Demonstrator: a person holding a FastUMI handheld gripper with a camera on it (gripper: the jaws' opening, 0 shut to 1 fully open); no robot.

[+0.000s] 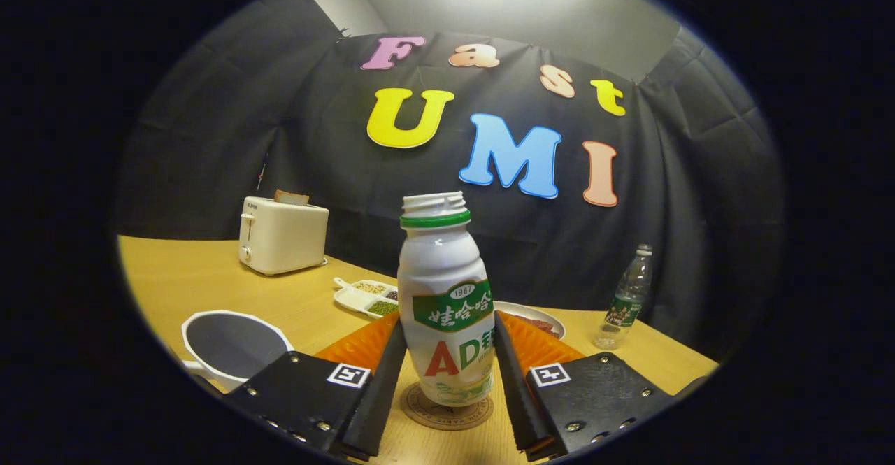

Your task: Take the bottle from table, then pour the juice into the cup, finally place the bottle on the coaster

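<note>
The gripper has its fingers at either side of the bottle, seemingly touching it, at lower centre. It stands uncapped on the coaster; the cup sits lower left. Releasing unevenly could tip it.

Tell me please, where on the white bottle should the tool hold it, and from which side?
Best at the labelled body of the white bottle, level from the near side, one finger on each flank. It stands upright on the coaster; the body is wide and rounded, the neck narrow. The tool already brackets it there.
</note>
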